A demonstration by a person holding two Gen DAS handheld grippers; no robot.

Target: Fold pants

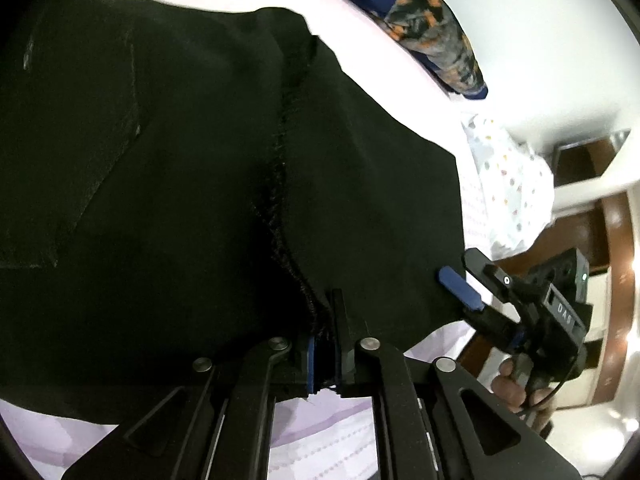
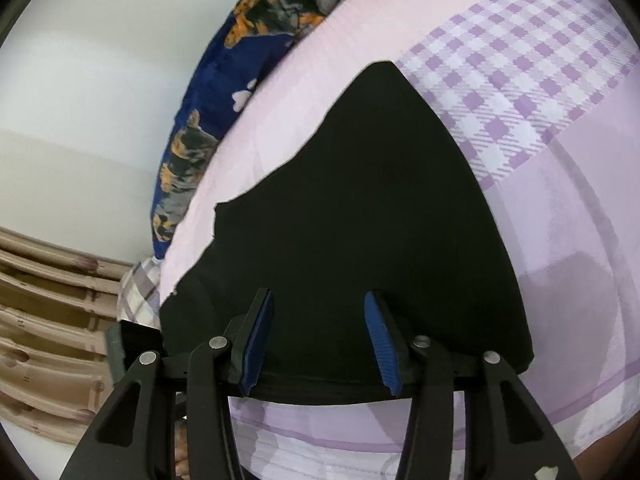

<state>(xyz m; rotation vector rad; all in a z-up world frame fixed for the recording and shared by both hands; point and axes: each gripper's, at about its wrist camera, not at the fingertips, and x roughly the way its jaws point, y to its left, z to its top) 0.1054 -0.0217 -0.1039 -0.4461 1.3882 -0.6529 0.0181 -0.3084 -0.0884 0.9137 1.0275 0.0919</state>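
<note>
Pants [image 1: 180, 168], black, lie spread across a bed [image 2: 560, 208] dressed in pale pink and lilac-checked sheets. Left tongs [image 1: 325, 344] pinch the fabric's near edge along a stitched seam; right tongs [image 2: 318, 336] hang spread apart over the cloth. A navy dog-print pillow [image 2: 208, 120] lines the bed's far side against a white wall [image 2: 80, 80]; brown wooden furniture [image 1: 616, 240] stands beyond.

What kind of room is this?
Probably a bedroom. The black pants lie on a bed with a pink and purple checked sheet, and a navy dog-print pillow or blanket sits by the wall.
</note>
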